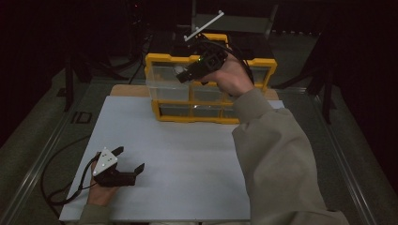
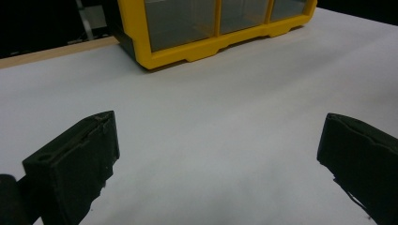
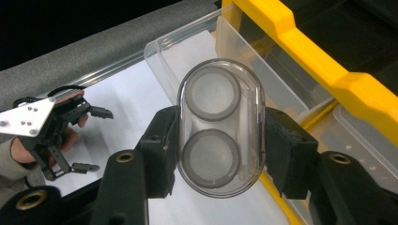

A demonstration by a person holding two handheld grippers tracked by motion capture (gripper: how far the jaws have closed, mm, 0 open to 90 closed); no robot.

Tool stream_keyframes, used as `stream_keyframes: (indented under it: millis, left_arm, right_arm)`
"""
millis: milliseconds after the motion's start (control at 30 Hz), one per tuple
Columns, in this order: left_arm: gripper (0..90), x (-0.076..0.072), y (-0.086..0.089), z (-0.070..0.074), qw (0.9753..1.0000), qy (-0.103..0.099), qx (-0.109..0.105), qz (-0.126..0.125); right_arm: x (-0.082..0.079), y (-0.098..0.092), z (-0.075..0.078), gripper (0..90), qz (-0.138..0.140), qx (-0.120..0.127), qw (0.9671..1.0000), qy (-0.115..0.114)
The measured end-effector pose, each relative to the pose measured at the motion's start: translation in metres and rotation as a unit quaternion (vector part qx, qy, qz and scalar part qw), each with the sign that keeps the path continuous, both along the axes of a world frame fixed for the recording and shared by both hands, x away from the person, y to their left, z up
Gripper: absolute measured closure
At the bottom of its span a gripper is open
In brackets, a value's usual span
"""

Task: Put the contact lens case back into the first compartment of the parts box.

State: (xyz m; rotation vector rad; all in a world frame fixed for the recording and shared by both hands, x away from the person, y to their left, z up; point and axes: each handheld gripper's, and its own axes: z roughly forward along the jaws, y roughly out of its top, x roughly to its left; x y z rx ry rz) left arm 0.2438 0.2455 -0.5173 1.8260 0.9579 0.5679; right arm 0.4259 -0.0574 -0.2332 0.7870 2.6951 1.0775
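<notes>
My right tongs (image 3: 219,140) clenched a clear oval case (image 3: 220,126) holding two round grey discs, raised over the pulled-out clear drawer (image 3: 187,51) at the upper left of the yellow organizer (image 1: 162,58), toward twelve o'clock on the desk (image 1: 187,159). My left tongs (image 1: 130,159) sat released, jaws wide apart, at seven o'clock on the white surface
</notes>
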Motion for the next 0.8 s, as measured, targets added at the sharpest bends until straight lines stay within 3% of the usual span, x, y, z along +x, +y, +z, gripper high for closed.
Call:
stream_keyframes:
  millis: [800]
  left_arm:
    - [0.3,0.0,0.0,0.0,1.0,0.0,0.001,0.0]
  right_arm:
    - [0.012,0.015,-0.003,48.7,-0.021,0.004,0.9998,0.002]
